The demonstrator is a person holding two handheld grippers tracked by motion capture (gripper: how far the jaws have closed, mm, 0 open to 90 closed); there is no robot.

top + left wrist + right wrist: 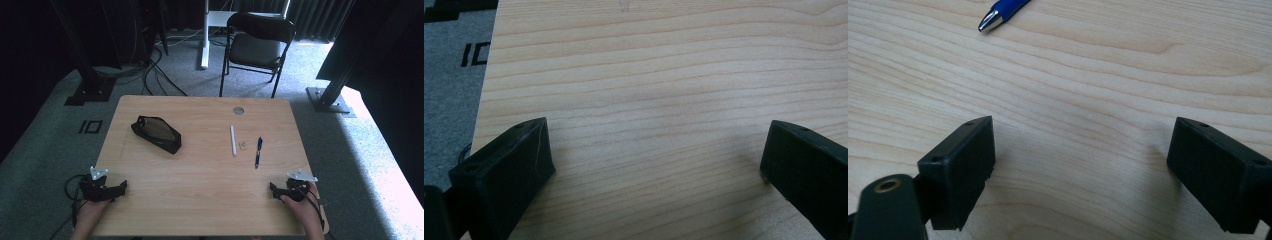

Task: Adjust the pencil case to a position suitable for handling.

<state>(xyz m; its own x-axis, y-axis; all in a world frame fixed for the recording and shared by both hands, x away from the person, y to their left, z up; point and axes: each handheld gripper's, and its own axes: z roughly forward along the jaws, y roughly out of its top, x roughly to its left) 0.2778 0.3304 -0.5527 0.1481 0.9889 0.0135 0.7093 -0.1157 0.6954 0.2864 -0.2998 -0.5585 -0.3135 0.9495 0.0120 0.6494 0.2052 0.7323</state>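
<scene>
Nearest the person, the left gripper (121, 187) rests at the near left corner of the bench (200, 190), and the right gripper (273, 189) rests at the near right corner. In the left gripper view its jaws stand wide apart over bare wood grain with nothing between them. In the right gripper view the jaws are likewise spread wide and empty.

Just ahead of the right gripper lies the blue pen (258, 151), with its silver tip pointing toward the near edge; in the right gripper view that tip (990, 20) shows a little beyond the jaws, apart from them. Beside the pen sits a small tan piece (243, 145), perhaps an eraser, and next to that a white stick-like pen (232, 140), all lying flat and untouched. Farther left and well apart from them is the black pencil case (156, 133), lying on its side.

As a judgement, the work seems barely begun: nothing is lifted and all the writing things lie loose outside the case. Presumably every pick-up is left to do, the blue pen being the nearest.

No brand or label can be read on any item; the floor marking beside the bench (474, 54) is too partial to make out.
</scene>
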